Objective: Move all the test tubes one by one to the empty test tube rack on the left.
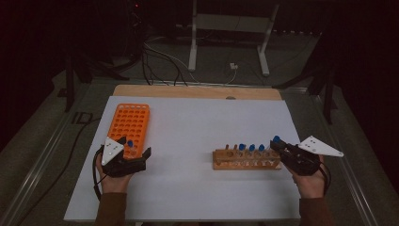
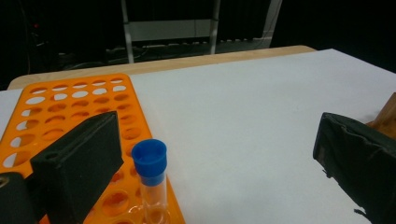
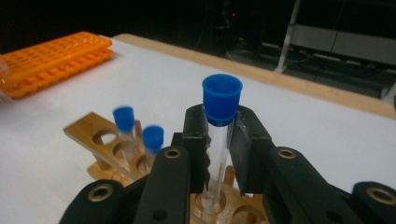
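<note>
The lower end of the clear, blue-capped tube [image 3: 218, 135] is hidden behind the jaws in the right gripper view; it stands over the end hole of the wooden rack [image 1: 244, 161], near the table's right edge. The right gripper [image 1: 278, 145] is clamped on this tube below its cap. The jaws of the left gripper [image 2: 210, 158] are spread wide, touching nothing. Between them a second blue-capped tube [image 2: 152, 182] stands in the orange rack [image 1: 129, 123], near the left edge, its base cut off.
</note>
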Tool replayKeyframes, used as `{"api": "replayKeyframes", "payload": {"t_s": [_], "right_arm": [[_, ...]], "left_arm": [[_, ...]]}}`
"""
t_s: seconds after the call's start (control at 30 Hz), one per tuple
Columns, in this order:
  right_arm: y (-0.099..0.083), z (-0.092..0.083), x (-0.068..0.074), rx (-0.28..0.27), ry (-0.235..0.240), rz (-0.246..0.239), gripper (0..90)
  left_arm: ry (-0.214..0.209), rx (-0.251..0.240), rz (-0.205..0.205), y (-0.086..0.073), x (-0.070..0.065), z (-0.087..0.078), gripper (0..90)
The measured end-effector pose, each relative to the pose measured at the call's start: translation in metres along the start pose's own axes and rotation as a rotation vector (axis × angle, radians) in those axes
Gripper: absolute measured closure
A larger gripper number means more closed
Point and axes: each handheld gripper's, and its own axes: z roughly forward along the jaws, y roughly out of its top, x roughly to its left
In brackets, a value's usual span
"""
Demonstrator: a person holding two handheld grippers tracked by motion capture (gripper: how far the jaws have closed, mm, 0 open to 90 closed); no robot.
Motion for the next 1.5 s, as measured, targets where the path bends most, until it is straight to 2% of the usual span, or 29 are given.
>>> {"api": "replayKeyframes", "payload": {"t_s": [0.1,0.27,0.4,0.53,0.87,1.1,1.33,1.5], "right_arm": [[0.006,-0.005,0.001,-0.016,0.012,0.001,77.5],[0.013,-0.009,0.005,-0.007,0.046,0.009,77.5],[0.014,-0.007,0.008,0.002,0.083,0.008,77.5],[0.013,-0.002,0.012,0.006,0.128,0.027,77.4],[0.014,0.015,0.033,0.030,0.202,0.007,77.4],[0.016,0.025,0.048,0.038,0.254,-0.004,77.4],[0.017,0.035,0.063,0.052,0.296,-0.018,77.4],[0.017,0.040,0.071,0.056,0.313,-0.022,77.4]], "left_arm": [[-0.012,-0.007,-0.008,0.002,-0.002,0.000,1.5],[-0.032,-0.016,0.006,0.006,-0.010,0.000,1.0],[-0.053,-0.007,0.022,0.011,-0.019,0.001,1.0],[-0.088,-0.007,0.029,0.016,-0.031,0.002,1.1],[-0.190,0.018,0.081,0.026,-0.070,0.016,1.1],[-0.262,0.020,0.076,0.031,-0.093,0.025,1.5],[-0.317,0.030,0.129,0.036,-0.125,0.037,4.0],[-0.376,0.035,0.157,0.038,-0.150,0.045,6.7]]}}
